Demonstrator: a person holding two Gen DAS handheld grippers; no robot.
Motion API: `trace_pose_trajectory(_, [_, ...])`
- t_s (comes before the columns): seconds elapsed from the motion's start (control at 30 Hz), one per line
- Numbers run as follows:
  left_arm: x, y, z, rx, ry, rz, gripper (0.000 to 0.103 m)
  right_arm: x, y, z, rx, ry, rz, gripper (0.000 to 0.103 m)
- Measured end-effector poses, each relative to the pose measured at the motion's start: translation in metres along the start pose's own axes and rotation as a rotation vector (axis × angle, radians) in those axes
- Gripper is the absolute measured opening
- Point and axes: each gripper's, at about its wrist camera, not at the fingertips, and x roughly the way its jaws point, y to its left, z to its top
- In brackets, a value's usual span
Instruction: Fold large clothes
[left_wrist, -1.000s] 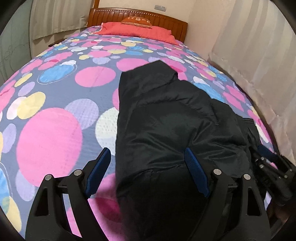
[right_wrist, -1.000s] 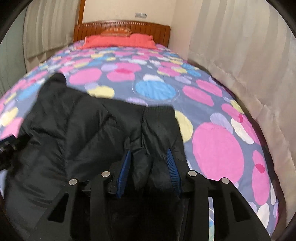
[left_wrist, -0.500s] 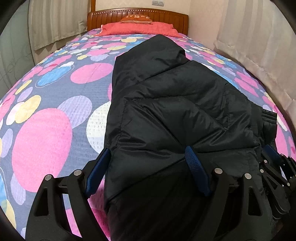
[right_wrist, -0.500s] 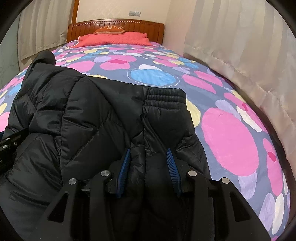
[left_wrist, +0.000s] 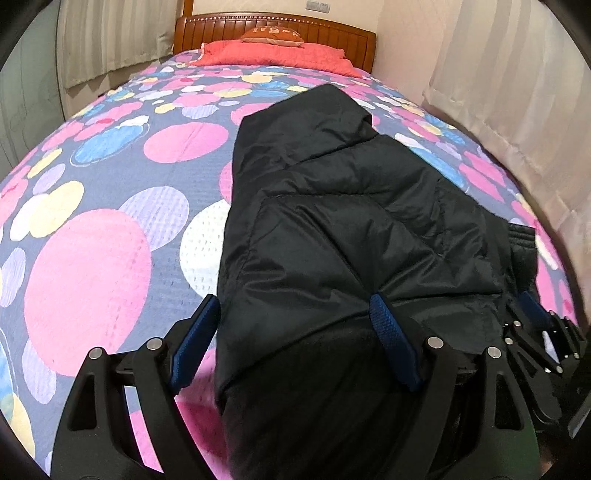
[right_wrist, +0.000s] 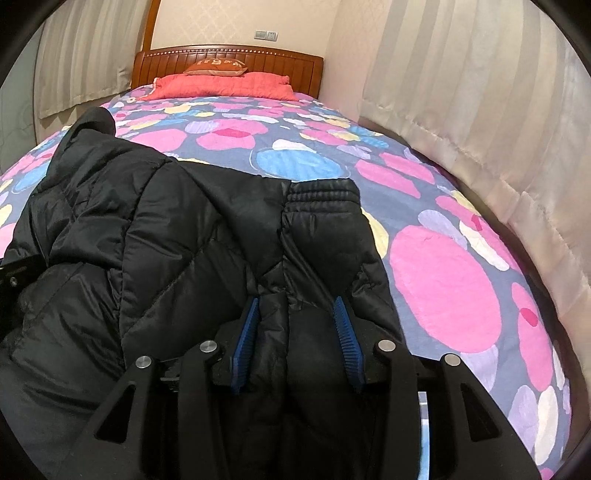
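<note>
A black quilted jacket (left_wrist: 351, 236) lies lengthwise on the bed, hood end toward the headboard. In the left wrist view my left gripper (left_wrist: 291, 332) stands wide open astride its near bulk. The right pad (left_wrist: 388, 332) rests against the fabric. The left pad (left_wrist: 195, 332) is just off the jacket's edge, with bedspread showing between. In the right wrist view the jacket (right_wrist: 166, 236) has a ribbed cuff (right_wrist: 321, 192) at its far end. My right gripper (right_wrist: 297, 339) pinches a bunched fold below the cuff, and its jaws are opening. It also shows at the jacket's right side as my right gripper (left_wrist: 535, 332).
The bedspread (left_wrist: 96, 280) has big pink, blue and yellow circles. A red pillow (right_wrist: 221, 86) and a wooden headboard (right_wrist: 229, 59) are at the far end. Pale curtains (right_wrist: 480, 122) hang close along the bed's right side. Bare bedspread lies left and right of the jacket.
The jacket has come nearer and fills more of both views, its hood end higher in the picture. The right gripper's pads stand slightly wider apart on the fold.
</note>
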Motion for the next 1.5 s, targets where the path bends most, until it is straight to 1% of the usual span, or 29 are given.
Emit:
trace_pose_trajectory(0.07, [-0.007,0.005,-0.001,-0.020,0.006,-0.012,0.083,-0.005,-0.003,0.002,0.005,0.006,-0.003,0.051])
trace_pose_trajectory(0.1, [-0.010,0.007,-0.002,-0.025,0.006,-0.015,0.083,-0.007,-0.004,0.003,0.006,0.007,-0.002,0.053])
trace_pose_trajectory(0.17, [-0.020,0.011,-0.003,-0.029,0.000,-0.009,0.083,-0.013,-0.009,0.004,0.013,0.007,0.000,0.058])
trace_pose_trajectory(0.23, [-0.028,0.014,-0.003,-0.028,-0.009,0.002,0.083,-0.022,-0.015,0.005,0.023,-0.001,0.001,0.061])
trace_pose_trajectory(0.37, [-0.044,0.027,-0.002,-0.052,-0.020,0.007,0.083,-0.036,-0.030,0.007,0.055,-0.013,0.012,0.062])
trace_pose_trajectory(0.4, [-0.047,0.030,-0.002,-0.067,-0.022,0.003,0.083,-0.040,-0.035,0.007,0.068,-0.016,0.016,0.062])
trace_pose_trajectory(0.47, [-0.053,0.044,-0.002,-0.130,-0.022,-0.015,0.083,-0.045,-0.044,0.009,0.098,-0.016,0.031,0.063])
trace_pose_trajectory(0.53, [-0.056,0.055,-0.004,-0.186,-0.016,-0.043,0.083,-0.047,-0.055,0.011,0.142,-0.005,0.059,0.063])
trace_pose_trajectory(0.7, [-0.054,0.077,-0.016,-0.311,0.020,-0.114,0.083,-0.040,-0.081,0.010,0.271,0.045,0.175,0.066])
trace_pose_trajectory(0.8, [-0.046,0.089,-0.028,-0.412,0.062,-0.187,0.083,-0.029,-0.095,0.005,0.376,0.084,0.260,0.066])
trace_pose_trajectory(0.87, [-0.037,0.095,-0.035,-0.482,0.101,-0.243,0.083,-0.023,-0.100,0.002,0.422,0.102,0.300,0.066])
trace_pose_trajectory(0.97, [-0.025,0.098,-0.043,-0.555,0.138,-0.312,0.083,-0.012,-0.102,0.001,0.457,0.125,0.346,0.066])
trace_pose_trajectory(1.07, [-0.016,0.098,-0.048,-0.588,0.135,-0.353,0.083,0.003,-0.103,-0.001,0.470,0.155,0.345,0.066])
trace_pose_trajectory(1.17, [-0.009,0.099,-0.050,-0.612,0.134,-0.388,0.083,0.020,-0.108,-0.009,0.516,0.203,0.376,0.066])
trace_pose_trajectory(1.23, [-0.005,0.100,-0.054,-0.644,0.139,-0.408,0.088,0.029,-0.110,-0.017,0.561,0.231,0.402,0.072])
trace_pose_trajectory(1.3, [-0.001,0.101,-0.059,-0.675,0.137,-0.439,0.088,0.035,-0.111,-0.026,0.609,0.242,0.435,0.074])
trace_pose_trajectory(1.4, [0.001,0.097,-0.057,-0.660,0.124,-0.447,0.090,0.041,-0.114,-0.035,0.663,0.246,0.480,0.078])
trace_pose_trajectory(1.5, [0.007,0.094,-0.055,-0.689,0.124,-0.483,0.090,0.043,-0.112,-0.032,0.655,0.229,0.496,0.080])
